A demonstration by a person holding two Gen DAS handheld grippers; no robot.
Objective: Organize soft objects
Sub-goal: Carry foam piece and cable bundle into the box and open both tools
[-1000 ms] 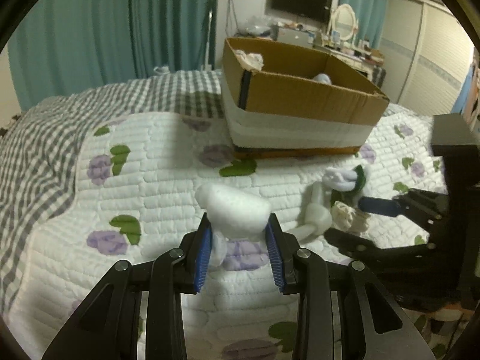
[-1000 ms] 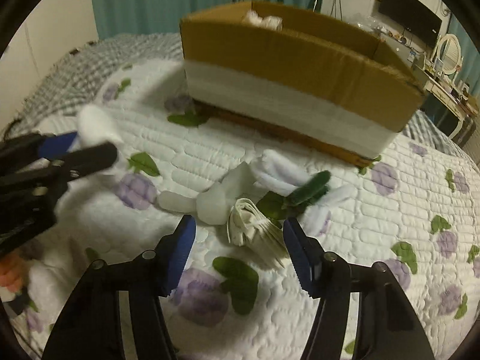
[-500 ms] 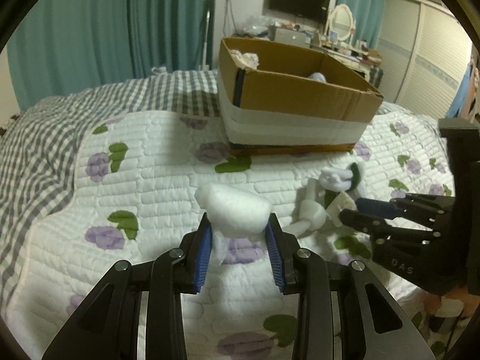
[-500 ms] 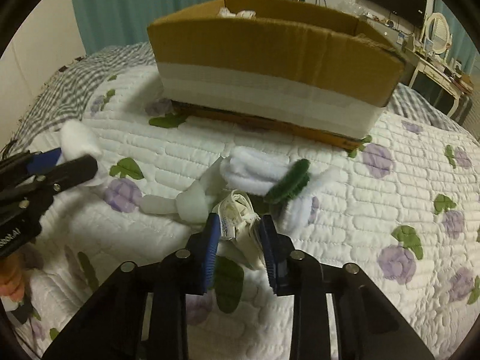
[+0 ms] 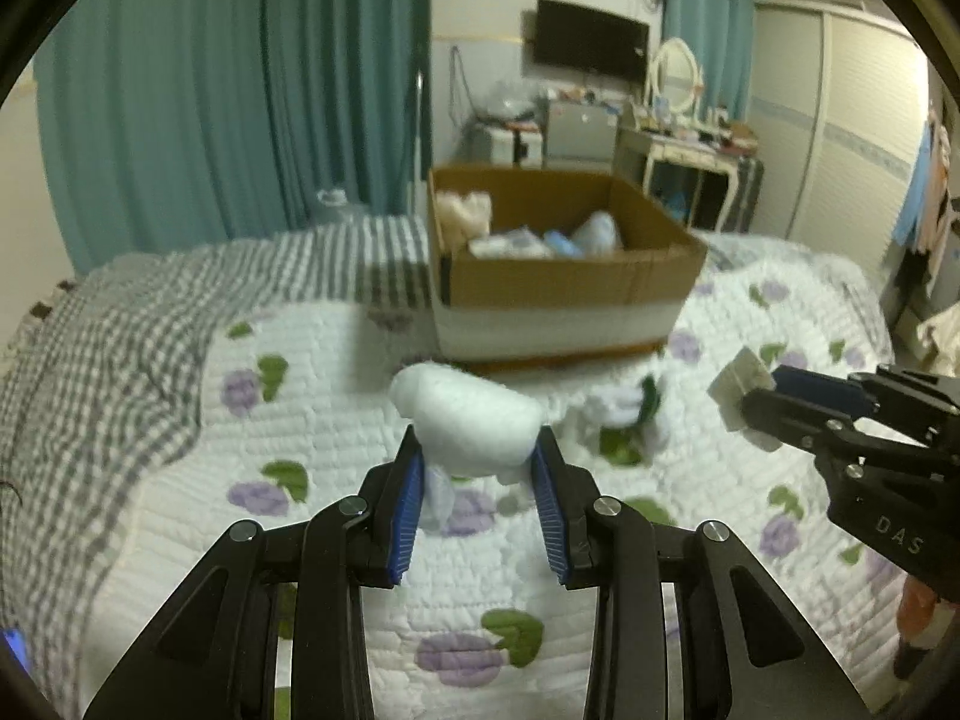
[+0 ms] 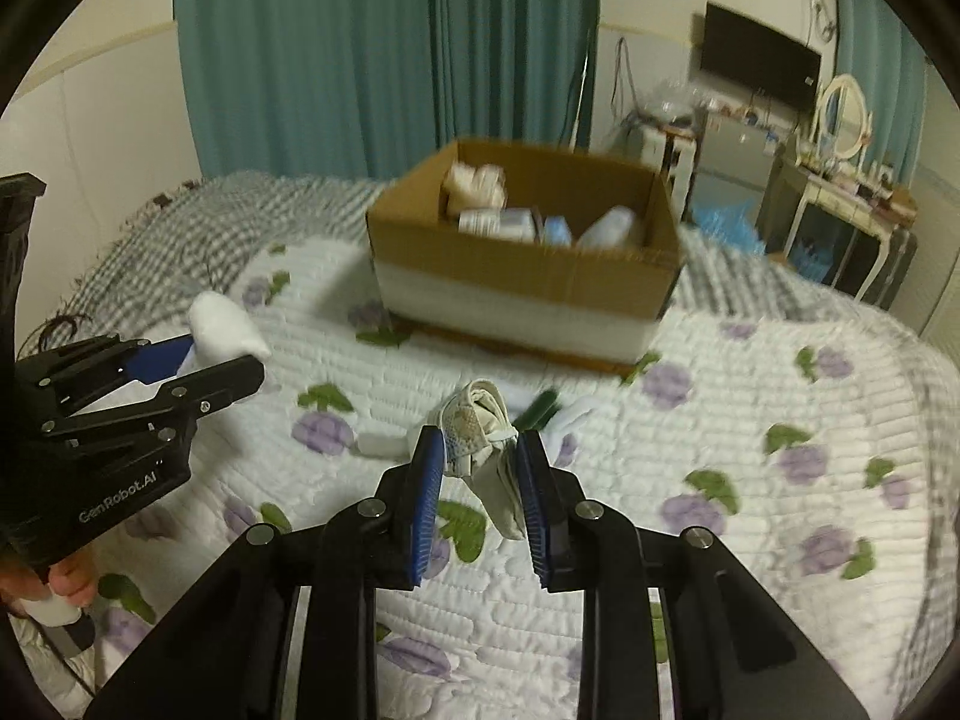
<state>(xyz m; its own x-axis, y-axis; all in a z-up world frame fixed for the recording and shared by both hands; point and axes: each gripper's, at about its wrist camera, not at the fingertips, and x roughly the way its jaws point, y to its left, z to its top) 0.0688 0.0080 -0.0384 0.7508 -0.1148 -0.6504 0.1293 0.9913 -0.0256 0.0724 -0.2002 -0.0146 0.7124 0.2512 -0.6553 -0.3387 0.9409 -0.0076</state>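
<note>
My left gripper (image 5: pixel 477 456) is shut on a white rolled sock (image 5: pixel 468 420) and holds it above the bed; it also shows in the right wrist view (image 6: pixel 198 360) with the sock (image 6: pixel 225 330). My right gripper (image 6: pixel 480 450) is shut on a cream folded sock (image 6: pixel 480 420), lifted off the quilt; it shows in the left wrist view (image 5: pixel 762 399) with the sock (image 5: pixel 735 384). An open cardboard box (image 5: pixel 564 282) holding several soft items stands ahead on the bed (image 6: pixel 528 276). White and green socks (image 5: pixel 624 408) lie on the quilt in front of it.
The bed has a white floral quilt (image 5: pixel 336 396) and a grey checked blanket (image 5: pixel 120 348) on the left. Teal curtains (image 5: pixel 240 90), a TV (image 5: pixel 591 42) and a dressing table (image 5: pixel 684 150) stand behind.
My right gripper closed on the cream sock and lifted it off the quilt. Both grippers rose, so the box's inside now shows. The left still holds the white sock.
</note>
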